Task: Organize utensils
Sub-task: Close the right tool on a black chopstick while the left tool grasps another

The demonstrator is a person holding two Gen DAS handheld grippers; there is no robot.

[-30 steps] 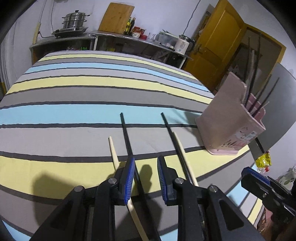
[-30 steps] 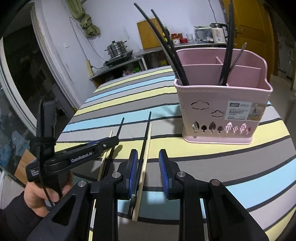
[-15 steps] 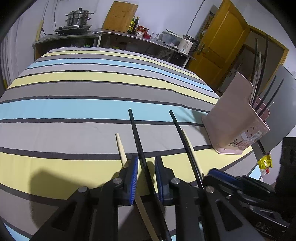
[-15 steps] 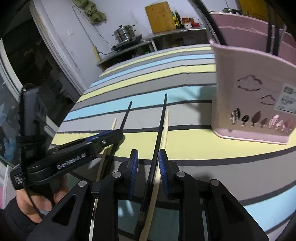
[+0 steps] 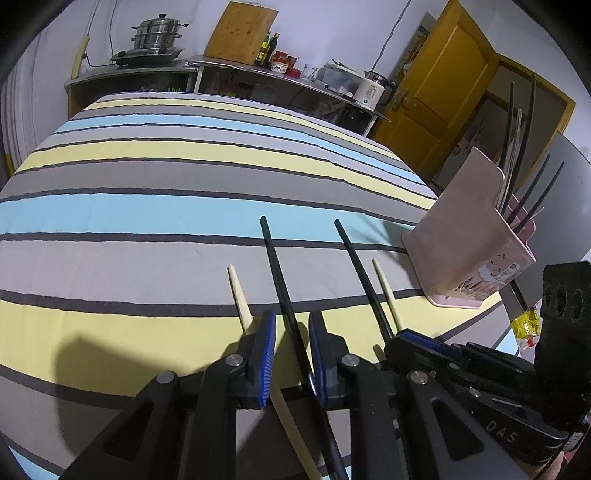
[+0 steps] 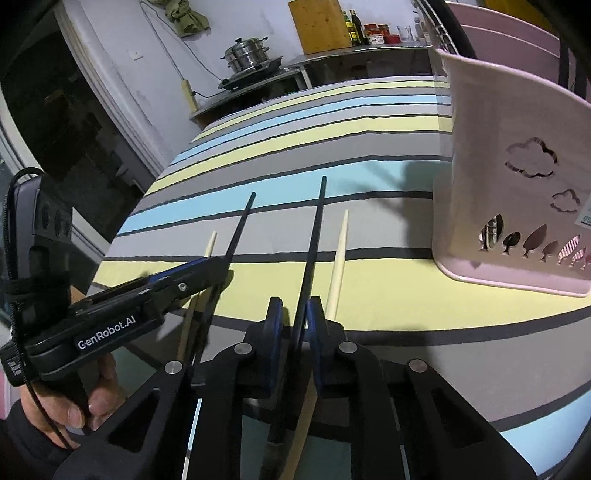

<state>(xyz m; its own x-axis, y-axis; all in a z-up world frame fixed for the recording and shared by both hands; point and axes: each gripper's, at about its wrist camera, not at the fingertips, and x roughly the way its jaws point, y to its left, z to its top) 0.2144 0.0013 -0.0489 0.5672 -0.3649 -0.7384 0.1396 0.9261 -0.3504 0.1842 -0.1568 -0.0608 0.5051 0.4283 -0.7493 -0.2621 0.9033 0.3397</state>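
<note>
Two black chopsticks and two pale wooden chopsticks lie on the striped tablecloth. My left gripper (image 5: pixel 291 332) straddles the left black chopstick (image 5: pixel 277 266) with a small gap on both sides, beside a wooden chopstick (image 5: pixel 239 295). My right gripper (image 6: pixel 295 314) is closed almost onto the right black chopstick (image 6: pixel 316 236), with a wooden chopstick (image 6: pixel 339 258) just to its right. The pink utensil basket (image 6: pixel 517 184) stands to the right and holds several black chopsticks; it also shows in the left wrist view (image 5: pixel 469 236).
The striped tablecloth (image 5: pixel 147 206) covers the table. A counter with a steel pot (image 5: pixel 157 35), a cutting board (image 5: pixel 236 31), bottles and a kettle (image 5: pixel 373 90) runs behind it. A yellow door (image 5: pixel 439 88) is at the back right.
Both grippers have moved forward and down over the black chopsticks and their jaws have narrowed. The right gripper has come closer to the basket and next to the left gripper.
</note>
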